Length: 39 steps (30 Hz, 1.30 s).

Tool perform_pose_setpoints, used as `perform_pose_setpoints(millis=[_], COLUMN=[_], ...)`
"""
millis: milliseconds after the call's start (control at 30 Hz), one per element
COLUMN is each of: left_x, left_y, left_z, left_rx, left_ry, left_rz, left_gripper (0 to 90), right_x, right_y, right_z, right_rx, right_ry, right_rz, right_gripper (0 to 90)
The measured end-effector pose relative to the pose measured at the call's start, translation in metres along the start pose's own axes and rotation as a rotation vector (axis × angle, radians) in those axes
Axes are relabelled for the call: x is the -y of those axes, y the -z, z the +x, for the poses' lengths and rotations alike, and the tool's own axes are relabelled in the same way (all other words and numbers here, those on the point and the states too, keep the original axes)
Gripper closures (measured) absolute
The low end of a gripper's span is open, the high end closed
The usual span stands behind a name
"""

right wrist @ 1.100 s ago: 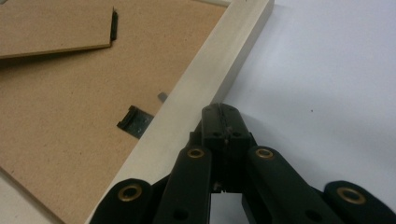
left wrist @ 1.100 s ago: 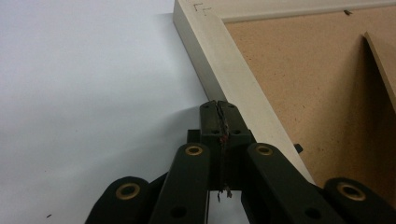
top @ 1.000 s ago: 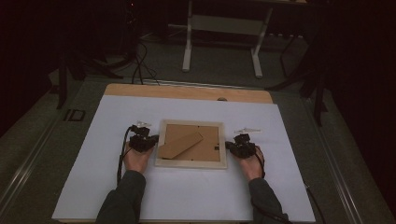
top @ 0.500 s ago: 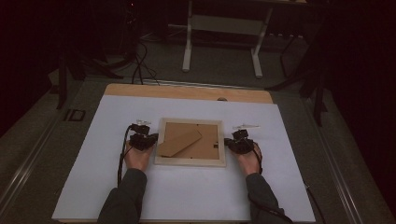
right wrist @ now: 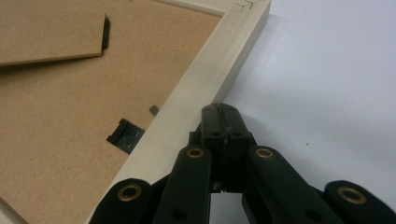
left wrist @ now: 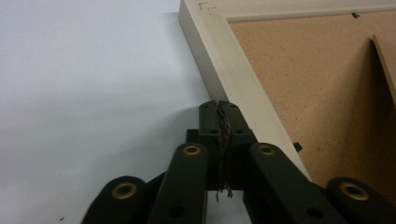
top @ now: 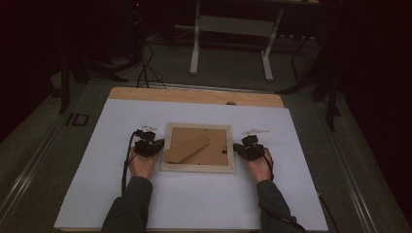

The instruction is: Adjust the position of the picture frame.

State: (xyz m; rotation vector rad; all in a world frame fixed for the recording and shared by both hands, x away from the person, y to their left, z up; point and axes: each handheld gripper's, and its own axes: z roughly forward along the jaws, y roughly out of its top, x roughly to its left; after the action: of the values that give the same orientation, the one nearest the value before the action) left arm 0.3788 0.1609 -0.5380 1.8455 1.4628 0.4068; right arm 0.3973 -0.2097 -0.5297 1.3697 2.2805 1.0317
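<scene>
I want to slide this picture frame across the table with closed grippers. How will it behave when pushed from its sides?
The picture frame looks like stiff wood lying flat, back up, so it should slide without bending or tipping. The white table cover looks smooth, so it probably moves easily. Pushed unevenly by the left gripper or right gripper, it may pivot.

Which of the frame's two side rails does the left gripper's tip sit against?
The left gripper meets the picture frame at its left rail; the right gripper is at the opposite rail.
</scene>
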Motion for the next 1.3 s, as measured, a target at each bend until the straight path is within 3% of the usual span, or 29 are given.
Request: perform_pose_setpoints(millis=[233,500,800,1000,1300], left_x=[0.002,0.002,0.004,0.003,0.001], left_y=[0.005,0.007,0.014,0.022,0.032], left_z=[0.004,0.003,0.003,0.004,0.001], left_rx=[0.018,0.013,0.020,0.050,0.093], left_ry=[-0.008,-0.008,0.008,0.019,0.004], left_rz=[0.002,0.006,-0.011,-0.029,-0.048], left_gripper=[79.3,75.6,72.2,67.6,61.6], right_x=[0.004,0.009,0.015,0.015,0.016], right_y=[0.011,0.022,0.024,0.032,0.033], right_z=[-0.001,0.001,-0.003,-0.008,-0.013], right_rx=[0.020,-0.005,-0.006,-0.013,-0.012], right_ry=[0.021,0.054,0.030,0.012,0.008], right_rz=[-0.042,-0.046,-0.046,-0.063,-0.061], right_gripper=[89.5,83.5,76.5,74.1,71.6])
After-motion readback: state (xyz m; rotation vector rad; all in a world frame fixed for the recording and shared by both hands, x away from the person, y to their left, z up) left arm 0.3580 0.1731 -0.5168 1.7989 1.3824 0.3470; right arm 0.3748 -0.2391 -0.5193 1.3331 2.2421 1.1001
